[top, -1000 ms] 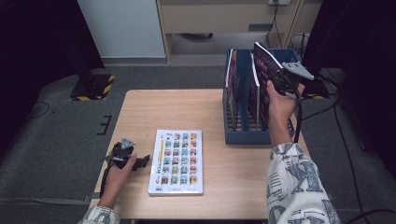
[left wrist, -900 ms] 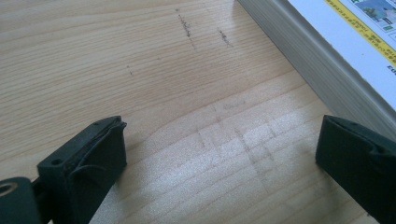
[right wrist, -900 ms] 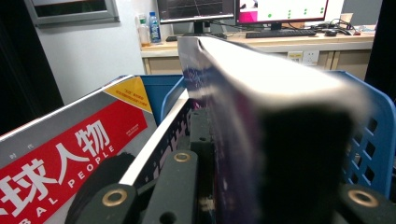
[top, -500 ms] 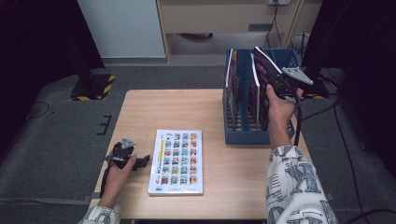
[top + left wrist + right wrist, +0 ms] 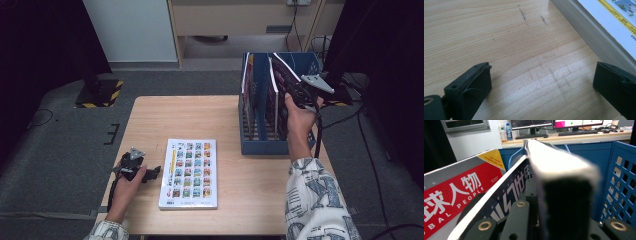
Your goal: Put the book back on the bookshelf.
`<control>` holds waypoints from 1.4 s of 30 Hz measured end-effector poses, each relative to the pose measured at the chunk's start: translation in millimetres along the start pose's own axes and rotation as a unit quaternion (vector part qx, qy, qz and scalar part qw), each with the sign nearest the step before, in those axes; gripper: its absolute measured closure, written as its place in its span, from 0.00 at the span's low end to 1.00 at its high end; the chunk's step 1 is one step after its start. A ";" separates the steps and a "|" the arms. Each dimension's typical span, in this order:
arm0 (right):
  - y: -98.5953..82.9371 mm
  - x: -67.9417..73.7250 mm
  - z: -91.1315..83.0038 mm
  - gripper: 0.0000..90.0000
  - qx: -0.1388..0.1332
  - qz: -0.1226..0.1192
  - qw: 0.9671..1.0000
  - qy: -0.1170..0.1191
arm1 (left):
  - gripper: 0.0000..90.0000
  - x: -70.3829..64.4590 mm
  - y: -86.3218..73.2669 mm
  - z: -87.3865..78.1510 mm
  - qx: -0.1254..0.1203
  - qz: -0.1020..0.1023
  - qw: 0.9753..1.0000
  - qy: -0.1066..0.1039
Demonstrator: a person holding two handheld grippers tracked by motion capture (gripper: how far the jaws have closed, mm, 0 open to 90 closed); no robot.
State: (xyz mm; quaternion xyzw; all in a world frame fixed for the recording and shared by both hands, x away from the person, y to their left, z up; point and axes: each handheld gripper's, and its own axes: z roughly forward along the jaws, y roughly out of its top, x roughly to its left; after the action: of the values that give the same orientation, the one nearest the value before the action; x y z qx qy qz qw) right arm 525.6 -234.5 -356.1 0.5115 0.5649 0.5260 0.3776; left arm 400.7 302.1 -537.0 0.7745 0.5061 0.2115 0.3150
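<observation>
A thick book (image 5: 189, 172) with a grid of small pictures on its white cover lies flat on the wooden table (image 5: 200, 117). My left gripper (image 5: 150, 172) rests on the table just left of it, open; its jaws (image 5: 544, 75) stand wide apart over bare wood, with the book's page edge (image 5: 596, 37) at the right. Above the blue file rack (image 5: 265, 146), my right gripper (image 5: 296, 95) is shut on the edge of a dark-covered book (image 5: 282, 75), which slants down into a right-hand slot. Up close, that book's pale page block (image 5: 559, 167) hides most of the right gripper (image 5: 544, 202).
Other magazines stand in the rack, one with a red cover (image 5: 456, 192) and one dark with white characters (image 5: 516, 182). The rack's perforated blue wall (image 5: 624, 175) is at the right. Black cables (image 5: 360, 135) trail on the grey floor beside the table.
My right gripper has come down and slightly left, bringing the dark book lower into the rack. The left gripper and the flat book have not moved.
</observation>
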 end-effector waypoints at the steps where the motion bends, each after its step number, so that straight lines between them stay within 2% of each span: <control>1: 0.0 0.0 0.0 0.92 0.000 0.000 1.000 0.000 | 0.01 0.0 0.0 0.0 0.000 0.000 1.000 0.000; 13: -9.9 -1.7 6.9 0.92 -0.006 -0.001 1.000 -0.001 | 0.01 -0.1 0.0 0.0 0.000 0.000 1.000 0.000; 20: -18.4 -4.4 11.1 0.91 -0.001 0.007 1.000 -0.002 | 0.01 -0.2 0.1 0.1 0.000 0.000 1.000 0.000; 28: -26.5 -6.7 11.0 0.91 0.009 0.003 1.000 0.006 | 0.01 -0.3 0.2 0.2 0.000 0.000 1.000 0.000; 34: -24.5 -5.9 9.1 0.90 0.026 -0.003 0.999 0.019 | 0.01 -0.3 0.2 0.2 0.000 0.000 1.000 0.000; 36: -23.5 -5.6 8.5 0.89 0.027 -0.010 0.999 0.021 | 0.01 -0.3 0.2 0.2 0.000 0.000 1.000 0.000; 42: -22.4 -6.2 8.6 0.90 0.029 -0.010 0.999 0.027 | 0.01 -0.3 0.2 0.2 0.000 0.000 1.000 0.000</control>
State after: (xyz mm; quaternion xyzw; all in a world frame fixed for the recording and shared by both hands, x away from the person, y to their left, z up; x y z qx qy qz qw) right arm 531.1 -237.0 -380.2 0.5016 0.5953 0.5194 0.3525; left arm 400.9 301.7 -537.0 0.7746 0.5060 0.2114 0.3151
